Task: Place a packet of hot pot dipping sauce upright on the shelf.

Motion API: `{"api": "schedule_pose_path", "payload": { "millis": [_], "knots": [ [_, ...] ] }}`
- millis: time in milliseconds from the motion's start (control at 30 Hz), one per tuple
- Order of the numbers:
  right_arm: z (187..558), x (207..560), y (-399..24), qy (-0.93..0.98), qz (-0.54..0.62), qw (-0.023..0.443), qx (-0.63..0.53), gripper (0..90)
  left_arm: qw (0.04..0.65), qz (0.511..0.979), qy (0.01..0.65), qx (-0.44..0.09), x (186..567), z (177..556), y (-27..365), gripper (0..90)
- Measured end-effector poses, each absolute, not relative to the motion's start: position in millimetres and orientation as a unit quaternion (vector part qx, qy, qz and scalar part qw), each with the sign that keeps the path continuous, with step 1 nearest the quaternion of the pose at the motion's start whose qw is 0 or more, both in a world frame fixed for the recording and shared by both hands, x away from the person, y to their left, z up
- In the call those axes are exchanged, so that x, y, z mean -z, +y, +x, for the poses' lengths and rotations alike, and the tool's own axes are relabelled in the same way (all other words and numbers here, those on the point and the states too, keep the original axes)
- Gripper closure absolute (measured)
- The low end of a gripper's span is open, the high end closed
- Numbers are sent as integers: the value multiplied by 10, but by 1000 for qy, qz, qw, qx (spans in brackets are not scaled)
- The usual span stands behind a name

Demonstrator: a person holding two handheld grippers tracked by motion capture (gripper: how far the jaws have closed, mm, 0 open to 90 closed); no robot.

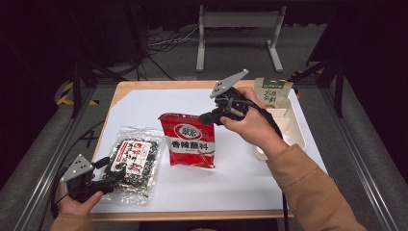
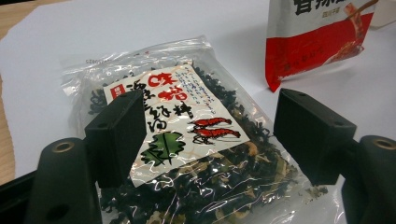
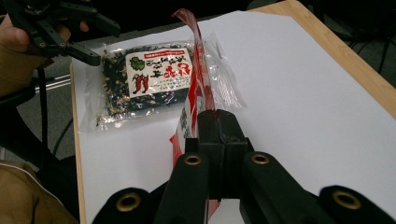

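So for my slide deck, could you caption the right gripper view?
Right gripper shut on the red packet's top edge, seaweed bag lying beyond.

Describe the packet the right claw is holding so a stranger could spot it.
On the white sheet covering the table, look at the middle. The red packet stands there, pinched at its top edge by the right claw; its neighbour, the clear seaweed bag, lies flat.

Seaweed bag [image 1: 131, 163] left of sauce packet [image 1: 188, 139], tray [image 1: 294, 131] right, perhaps holding pouch [image 1: 272, 91].
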State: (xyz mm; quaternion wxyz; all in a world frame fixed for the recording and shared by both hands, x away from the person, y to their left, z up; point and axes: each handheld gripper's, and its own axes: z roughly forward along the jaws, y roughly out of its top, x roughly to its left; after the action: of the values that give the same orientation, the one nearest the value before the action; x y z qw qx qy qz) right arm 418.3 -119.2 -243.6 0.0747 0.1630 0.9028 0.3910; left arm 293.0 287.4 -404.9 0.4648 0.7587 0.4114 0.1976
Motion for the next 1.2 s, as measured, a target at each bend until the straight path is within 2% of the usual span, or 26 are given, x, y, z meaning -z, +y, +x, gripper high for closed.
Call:
{"api": "schedule_pose_path", "payload": {
  "millis": [333,1200],
  "knots": [
    [4097,2278,-1310,905,155,101,-384,899,467,758,411,-197,4044,2951,2860,259],
    [4136,1947,-2001,880,206,175,-390,899,469,756,413,-194,4046,2987,2848,259]
  ]
}}
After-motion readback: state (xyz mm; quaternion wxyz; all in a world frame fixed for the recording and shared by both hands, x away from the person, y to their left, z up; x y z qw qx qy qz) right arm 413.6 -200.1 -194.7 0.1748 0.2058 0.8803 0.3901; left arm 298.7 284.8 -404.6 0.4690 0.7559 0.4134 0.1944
